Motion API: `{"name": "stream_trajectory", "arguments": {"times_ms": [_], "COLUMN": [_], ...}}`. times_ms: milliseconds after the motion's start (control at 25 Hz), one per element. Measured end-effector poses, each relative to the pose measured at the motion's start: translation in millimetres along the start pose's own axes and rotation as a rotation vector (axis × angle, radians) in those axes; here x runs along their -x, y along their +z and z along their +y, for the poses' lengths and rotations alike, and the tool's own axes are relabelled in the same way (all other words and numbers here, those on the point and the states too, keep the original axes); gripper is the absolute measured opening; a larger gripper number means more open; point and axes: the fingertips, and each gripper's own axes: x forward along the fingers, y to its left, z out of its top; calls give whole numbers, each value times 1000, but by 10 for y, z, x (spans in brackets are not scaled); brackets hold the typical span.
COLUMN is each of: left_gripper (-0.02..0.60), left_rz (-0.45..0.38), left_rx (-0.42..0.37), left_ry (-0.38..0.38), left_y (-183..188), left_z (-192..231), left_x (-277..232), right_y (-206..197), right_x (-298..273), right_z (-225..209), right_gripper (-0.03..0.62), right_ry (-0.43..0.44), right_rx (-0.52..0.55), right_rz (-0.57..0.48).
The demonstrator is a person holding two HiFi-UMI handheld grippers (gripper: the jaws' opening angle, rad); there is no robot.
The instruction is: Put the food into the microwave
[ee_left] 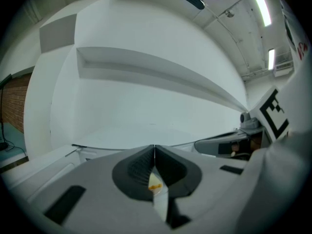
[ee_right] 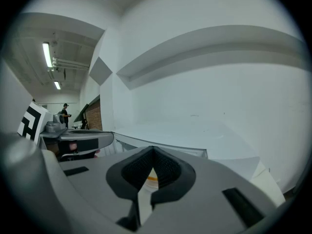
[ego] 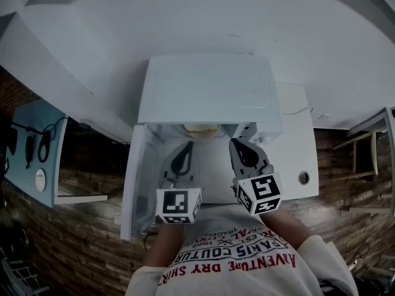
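The white microwave (ego: 207, 88) stands with its door (ego: 131, 184) swung open to the left. Inside, at the back of the cavity, a plate of pale food (ego: 200, 129) shows under the top's front edge. My left gripper (ego: 187, 145) and right gripper (ego: 234, 143) both point into the opening, side by side, short of the plate. In the left gripper view the gripper (ee_left: 154, 148) is shut with nothing held, and the plate with an orange bit (ee_left: 155, 185) shows through the gap below the tips. The right gripper (ee_right: 153, 150) is shut and empty too, the plate (ee_right: 150, 177) beyond it.
The microwave sits on a white counter (ego: 296, 140) with a round fitting (ego: 303, 177) at its right. A blue panel (ego: 34, 147) with hanging items is at the far left. A white wall rises behind. Wooden flooring lies on both sides.
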Motion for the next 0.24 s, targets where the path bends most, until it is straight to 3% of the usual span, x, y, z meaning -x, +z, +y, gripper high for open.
{"name": "stream_trajectory", "arguments": {"times_ms": [240], "left_gripper": [8], "left_rz": [7], "left_rx": [3], "left_ry": [12], "left_y": [-32], "left_z": [59], "left_x": [-36], "right_y": [-8], "right_x": [-55], "right_z": [-14], "right_gripper": [12], "right_ry": [4], "right_rx": [-4], "right_rz": [0]}}
